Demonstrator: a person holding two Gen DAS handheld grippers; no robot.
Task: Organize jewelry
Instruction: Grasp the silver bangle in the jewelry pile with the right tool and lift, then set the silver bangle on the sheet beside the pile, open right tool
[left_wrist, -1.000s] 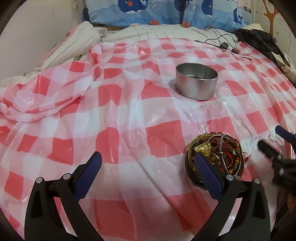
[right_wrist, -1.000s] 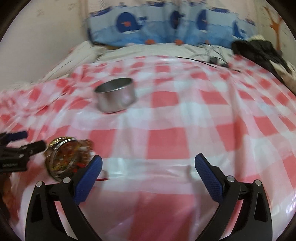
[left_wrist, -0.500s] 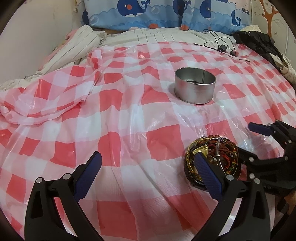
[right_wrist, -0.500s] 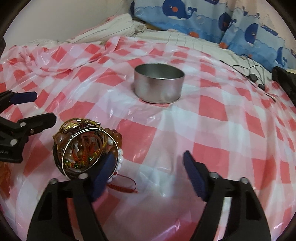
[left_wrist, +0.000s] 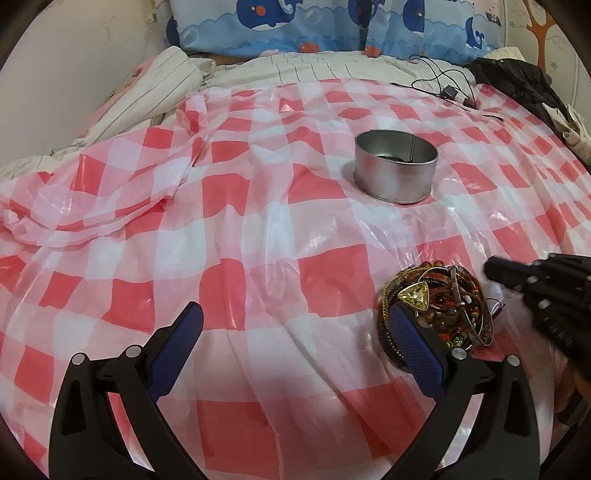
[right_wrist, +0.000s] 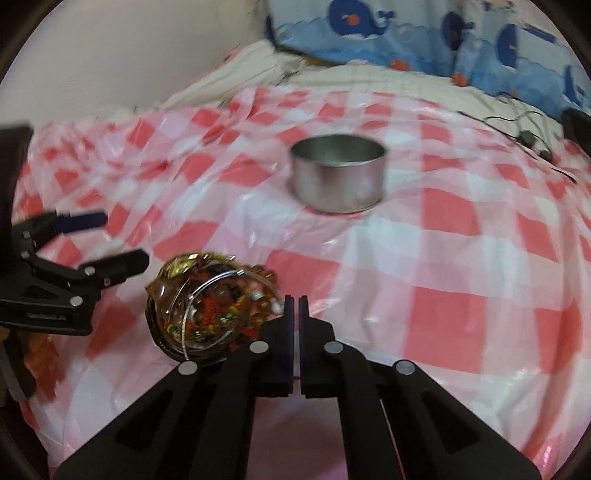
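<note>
Right claw (right_wrist: 296, 306) tilts downward, pressed together beside the tangled jewelry pile (right_wrist: 210, 299); left claw (left_wrist: 291, 343) spread, angled down beside it.

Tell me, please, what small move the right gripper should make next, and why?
Probably a gentle lift. The right gripper is shut beside the jewelry pile, with what looks like a thin red cord between its fingers; whether it is truly gripped is unclear. A small raise would test that before heading to the metal tin. The left gripper is open.
</note>
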